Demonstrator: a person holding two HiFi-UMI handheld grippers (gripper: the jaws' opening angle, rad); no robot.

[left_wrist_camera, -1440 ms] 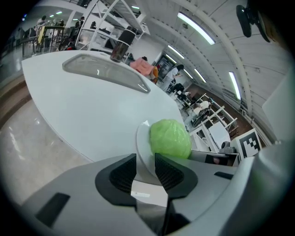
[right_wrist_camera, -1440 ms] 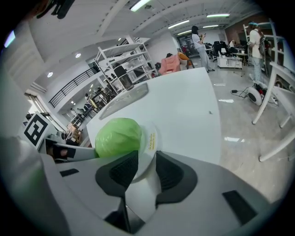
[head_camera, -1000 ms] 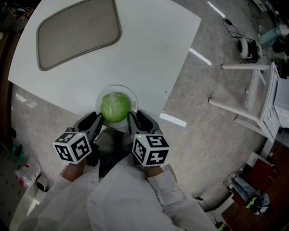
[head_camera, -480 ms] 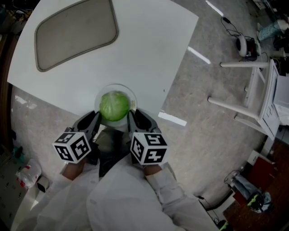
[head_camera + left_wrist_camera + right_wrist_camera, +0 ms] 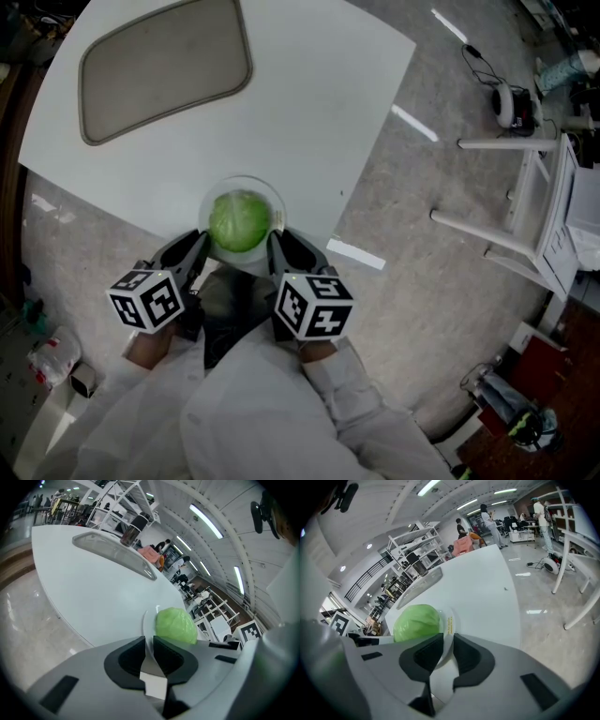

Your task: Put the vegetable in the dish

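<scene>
txt: none legible | dish [image 5: 455, 617] sticker [image 5: 450, 623]: too sm to read

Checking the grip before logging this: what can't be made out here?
Right claw has just been closing with the dish rim between: whether it grips yet; right gripper view, clear rim fills the gap.
Cabbage underside: head view looks from above; claw bodies cover it in both gripper views.
Yellow print on the rim: right gripper view, too small to read.
</scene>
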